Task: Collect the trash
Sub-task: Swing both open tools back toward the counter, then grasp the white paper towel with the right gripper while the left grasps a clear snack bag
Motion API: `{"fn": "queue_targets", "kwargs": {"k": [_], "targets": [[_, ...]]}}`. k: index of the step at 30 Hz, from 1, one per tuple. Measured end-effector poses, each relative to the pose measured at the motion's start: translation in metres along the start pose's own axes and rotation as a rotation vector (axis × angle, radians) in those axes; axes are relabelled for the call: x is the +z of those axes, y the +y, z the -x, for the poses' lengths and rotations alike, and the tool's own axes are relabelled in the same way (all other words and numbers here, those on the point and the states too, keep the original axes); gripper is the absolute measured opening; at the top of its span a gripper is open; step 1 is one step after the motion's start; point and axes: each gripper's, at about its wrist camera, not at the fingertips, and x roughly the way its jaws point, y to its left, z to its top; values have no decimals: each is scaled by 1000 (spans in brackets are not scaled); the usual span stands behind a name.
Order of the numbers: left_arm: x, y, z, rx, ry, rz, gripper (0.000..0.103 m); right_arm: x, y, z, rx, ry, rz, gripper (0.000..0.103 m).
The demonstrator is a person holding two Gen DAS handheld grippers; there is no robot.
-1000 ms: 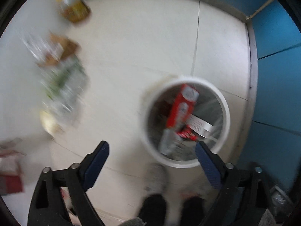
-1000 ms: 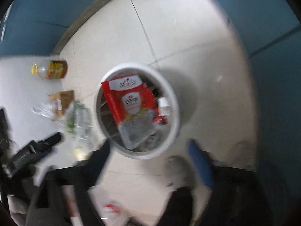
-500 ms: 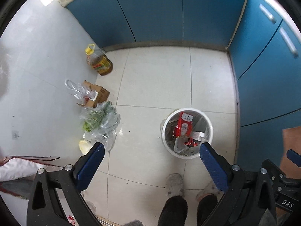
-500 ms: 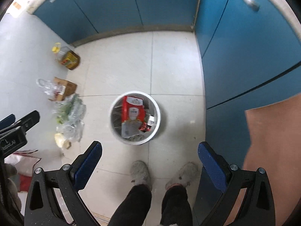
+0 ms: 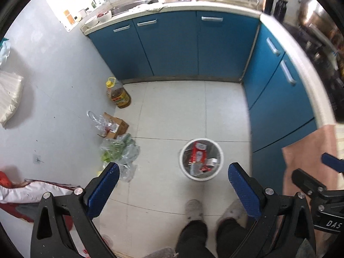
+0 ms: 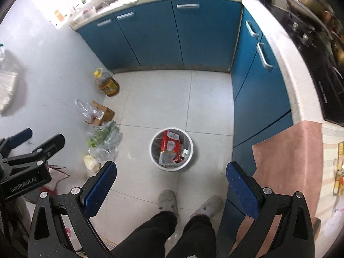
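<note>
A white round trash bin (image 5: 219, 172) stands on the tiled floor far below both grippers; it also shows in the right wrist view (image 6: 153, 159). Inside lie a red package (image 5: 196, 154) and other wrappers; the red package also shows in the right wrist view (image 6: 169, 144). My left gripper (image 5: 173, 177) is open and empty, held high above the floor. My right gripper (image 6: 171, 175) is open and empty at about the same height. Each gripper shows at the edge of the other's view.
Blue cabinets (image 5: 172, 47) line the back and right. By the left wall stand an oil bottle (image 5: 118, 95), a cardboard box (image 5: 116, 126) and plastic bags with greens (image 5: 120, 152). The person's feet (image 5: 193, 209) stand just before the bin. A brown cloth (image 6: 288, 163) covers the counter at right.
Both grippers have risen far above the bin, from close over it to near counter height. The counter and sink have come into view. The jaws stayed open.
</note>
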Motion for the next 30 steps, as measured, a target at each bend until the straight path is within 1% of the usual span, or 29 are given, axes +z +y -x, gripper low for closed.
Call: {"fn": "queue_targets", "kwargs": {"k": [1, 3, 5, 8, 11, 12, 13, 14, 15, 19, 21, 22, 23, 25, 28, 30], "targets": [[0, -1, 9, -14, -6, 6, 103, 0, -1, 12, 11, -13, -8, 103], [0, -3, 25, -20, -24, 12, 103, -3, -2, 28, 31, -38, -31, 103], [2, -7, 44, -14, -62, 12, 103, -5, -10, 55, 63, -82, -81, 103], [11, -16, 67, -36, -142, 25, 103, -11, -28, 92, 65, -174, -165, 103], [26, -36, 92, -58, -243, 9, 103, -21, -66, 128, 87, -275, -266, 102], [33, -51, 100, -69, -284, -14, 103, -25, -79, 137, 90, -300, -303, 102], [37, -66, 104, -93, -301, -47, 103, -32, -96, 147, 87, -324, -343, 102], [42, -81, 105, -117, -298, -85, 103, -39, -115, 156, 69, -341, -382, 102], [44, -95, 106, -129, -293, -107, 103, -47, -136, 163, 43, -352, -423, 102], [51, -179, 111, -197, -261, -203, 103, -86, -221, 179, -75, -347, -586, 102], [46, -240, 106, -217, -220, -269, 103, -109, -273, 180, -160, -305, -686, 102], [43, -259, 103, -229, -200, -294, 103, -119, -295, 177, -182, -283, -725, 102], [37, -296, 94, -255, -149, -341, 103, -132, -323, 175, -206, -262, -784, 103], [22, -347, 80, -283, -56, -405, 103, -160, -371, 169, -230, -237, -892, 103], [3, -407, 62, -312, 54, -464, 103, -200, -438, 158, -249, -213, -1034, 101], [-11, -442, 53, -336, 132, -486, 102, -222, -468, 145, -224, -209, -1106, 96]]}}
